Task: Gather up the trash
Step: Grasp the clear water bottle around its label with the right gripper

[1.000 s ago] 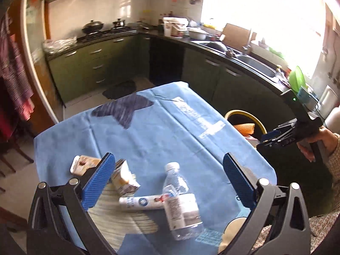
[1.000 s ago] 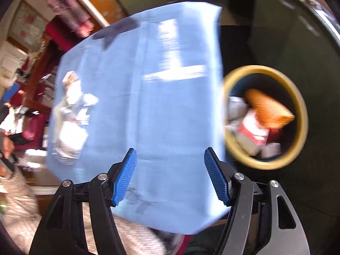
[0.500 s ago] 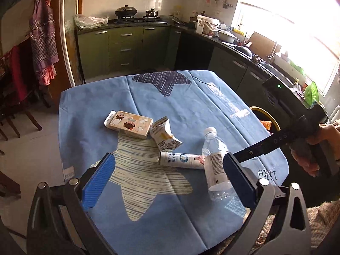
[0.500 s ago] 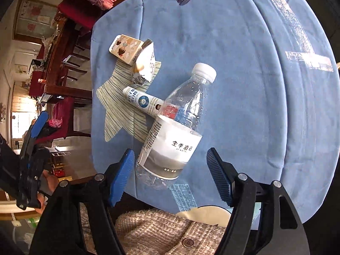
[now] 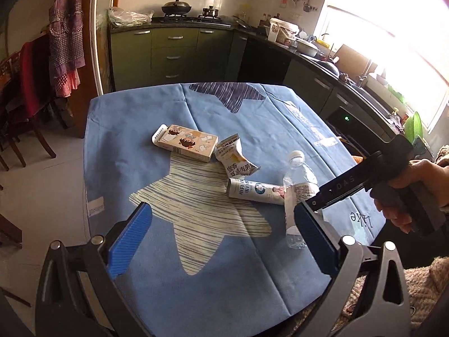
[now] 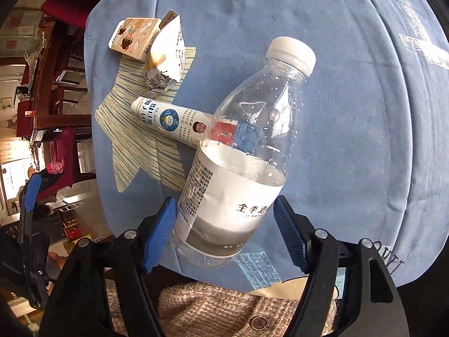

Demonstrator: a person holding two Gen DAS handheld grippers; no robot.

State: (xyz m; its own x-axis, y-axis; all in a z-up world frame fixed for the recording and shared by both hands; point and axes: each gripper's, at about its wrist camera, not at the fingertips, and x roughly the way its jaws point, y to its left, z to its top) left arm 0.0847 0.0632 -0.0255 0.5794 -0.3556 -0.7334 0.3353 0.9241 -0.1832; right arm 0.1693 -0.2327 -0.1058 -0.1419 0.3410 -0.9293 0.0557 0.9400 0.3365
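Between the blue pads of the right gripper (image 6: pixel 224 233) stands the clear plastic water bottle with a white cap and white label (image 6: pixel 241 151). Its jaws have just been opening and are set wide; the left pad is right beside the label and the right pad is a little apart, so nothing is held yet. Well to the left of this gripper, the flat cardboard box with cartoon pictures (image 6: pixel 132 36), the torn white snack bag (image 6: pixel 165 56) and the white tube with blue print (image 6: pixel 174 123) are seen lying on the blue tablecloth (image 6: pixel 350 112). The tube touches the bottle.

The bottle looks nearly empty, so it is judged to be light, thin and easy to squash. Its sides may be slippery. It is best taken at the labelled middle.

The left gripper (image 5: pixel 221 241) is wide open and holds nothing.
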